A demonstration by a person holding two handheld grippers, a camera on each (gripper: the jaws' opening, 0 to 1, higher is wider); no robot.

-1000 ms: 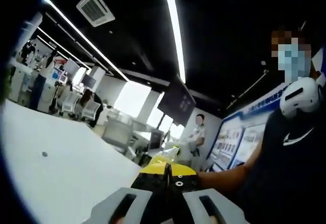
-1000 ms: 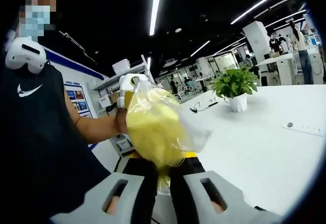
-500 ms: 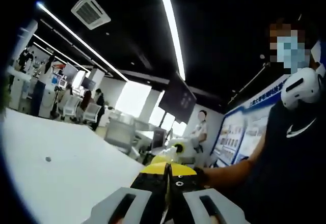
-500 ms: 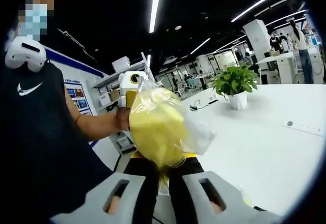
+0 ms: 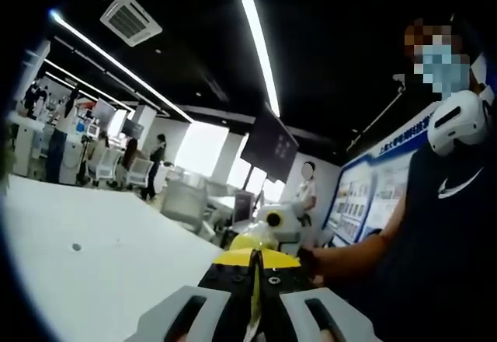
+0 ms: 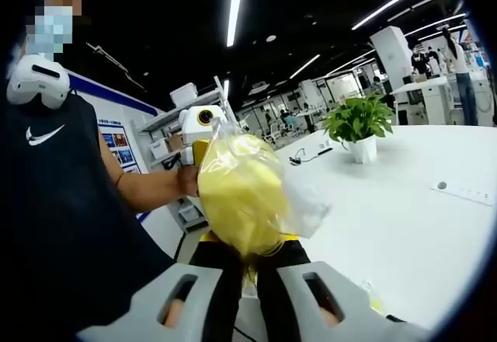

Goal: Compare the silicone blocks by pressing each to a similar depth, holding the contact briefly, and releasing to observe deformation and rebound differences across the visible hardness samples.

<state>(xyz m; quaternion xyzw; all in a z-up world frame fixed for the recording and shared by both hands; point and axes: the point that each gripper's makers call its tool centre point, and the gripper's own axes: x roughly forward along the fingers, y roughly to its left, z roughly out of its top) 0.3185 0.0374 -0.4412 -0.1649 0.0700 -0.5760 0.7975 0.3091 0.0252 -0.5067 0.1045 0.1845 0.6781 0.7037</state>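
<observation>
while raised well above the white surface [image 6: 404,218], clear bag of yellow silicone blocks [image 6: 239,194] pinched at its lower end by closed right claw [image 6: 250,268], bulging upward along the jaws; left claw [image 5: 255,291] likewise clamped shut on a yellow-tinted edge of bag, facing the right claw

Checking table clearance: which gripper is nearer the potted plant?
Right, probably. The right gripper, shut on the yellow bag, looks across the white table toward the potted plant. The left gripper sits behind the bag, further off.
</observation>
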